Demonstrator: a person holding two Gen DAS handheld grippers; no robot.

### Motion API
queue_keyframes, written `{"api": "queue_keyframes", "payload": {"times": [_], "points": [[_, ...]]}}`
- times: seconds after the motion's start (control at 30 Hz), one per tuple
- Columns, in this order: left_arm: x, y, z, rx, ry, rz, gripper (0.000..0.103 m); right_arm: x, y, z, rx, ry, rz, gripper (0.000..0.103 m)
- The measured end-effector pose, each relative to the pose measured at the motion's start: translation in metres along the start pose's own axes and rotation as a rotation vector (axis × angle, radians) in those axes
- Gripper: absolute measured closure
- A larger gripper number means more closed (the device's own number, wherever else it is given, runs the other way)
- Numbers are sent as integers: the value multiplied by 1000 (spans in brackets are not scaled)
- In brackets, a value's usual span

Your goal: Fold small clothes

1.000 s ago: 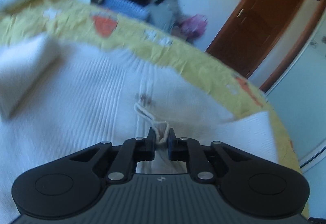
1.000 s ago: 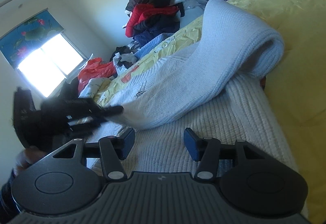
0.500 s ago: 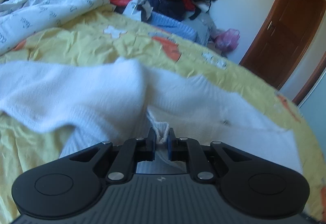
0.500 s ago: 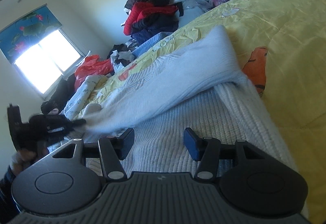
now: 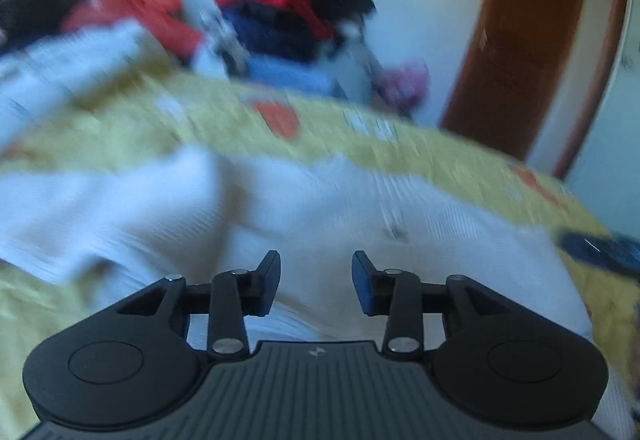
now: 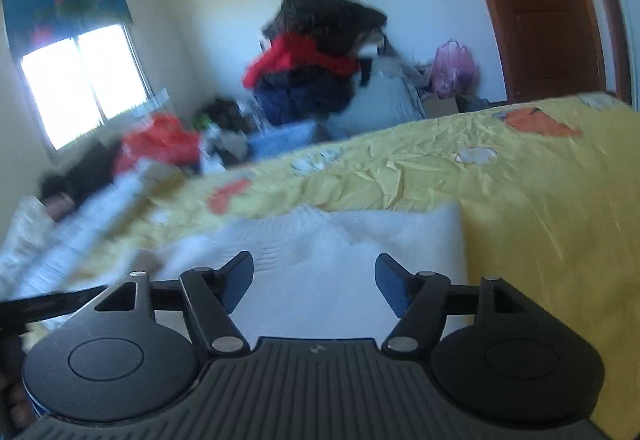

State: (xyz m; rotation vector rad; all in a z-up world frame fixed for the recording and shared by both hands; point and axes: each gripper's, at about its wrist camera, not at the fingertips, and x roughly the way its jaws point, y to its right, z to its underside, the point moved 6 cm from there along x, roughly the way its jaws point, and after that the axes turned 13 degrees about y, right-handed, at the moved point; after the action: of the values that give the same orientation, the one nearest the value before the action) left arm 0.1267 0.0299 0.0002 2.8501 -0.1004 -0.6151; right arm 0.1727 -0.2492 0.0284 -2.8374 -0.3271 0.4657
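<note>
A white ribbed knit garment [image 5: 360, 215] lies spread on the yellow bed cover [image 5: 120, 127], with one part folded over at the left. My left gripper [image 5: 316, 282] hovers just over it; its jaws are opening and nothing is pinched between them. In the right wrist view the same white garment [image 6: 340, 252] lies flat with a straight right edge. My right gripper [image 6: 314, 288] is above it, jaws opening wider, with only the cloth below them. The other gripper's dark tip [image 6: 40, 306] pokes in at the left edge.
A heap of red, black and navy clothes [image 6: 316, 67] is piled against the far wall, with a pink bag [image 6: 454, 69] beside a brown door [image 6: 544, 7]. More laundry and a red bag [image 6: 160, 143] lie under the window [image 6: 84, 79]. A quilt [image 5: 68, 59] lies at the bed's left.
My left gripper let go of the garment's drawstring and its jaws spread apart. The right gripper rose and rolled level, its jaws widening. The lifted part of the garment now lies flat.
</note>
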Motion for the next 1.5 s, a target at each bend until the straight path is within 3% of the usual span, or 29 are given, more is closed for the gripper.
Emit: {"api": "queue_keyframes", "payload": {"times": [0.07,0.17,0.2,0.27,0.5,0.53,0.6,0.63,0.67,0.73,0.9,0.97,1.1,1.2,1.27,1.37,1.5], "points": [[24,3,15,28,-71,-17,65,34,4,9,-77,-76,54,33],[25,4,23,119,4,0,64,59,19,38,-227,-171,152,34],[24,3,25,119,12,8,64,54,22,43,-258,-122,122,31],[25,-4,23,70,11,29,63,48,32,46,-194,-95,94,31],[20,2,20,60,20,35,63,49,24,48,-252,-96,133,27],[14,4,17,64,16,38,60,48,24,48,-247,-97,130,27],[2,5,11,47,33,60,43,50,27,46,-236,-98,125,26],[-1,3,9,32,45,62,25,50,27,45,-236,-98,125,26],[-1,2,8,20,47,58,19,50,27,46,-238,-97,126,26],[11,-6,16,1,-6,39,20,50,27,46,-238,-97,125,26],[11,-4,22,66,29,22,19,49,27,45,-237,-98,124,26],[-4,-13,15,23,56,27,19,49,27,46,-238,-98,125,26],[-52,-66,-11,-123,195,18,19,49,28,45,-239,-96,124,26],[-78,-138,-35,-254,291,-132,19,48,26,45,-235,-96,124,26],[-87,-195,-43,-399,324,-222,19,48,26,45,-236,-95,125,26],[-91,-269,-39,-628,317,-308,19,49,24,45,-238,-95,128,26],[-79,-317,-28,-701,261,-401,20,49,25,45,-237,-95,127,25]]}}
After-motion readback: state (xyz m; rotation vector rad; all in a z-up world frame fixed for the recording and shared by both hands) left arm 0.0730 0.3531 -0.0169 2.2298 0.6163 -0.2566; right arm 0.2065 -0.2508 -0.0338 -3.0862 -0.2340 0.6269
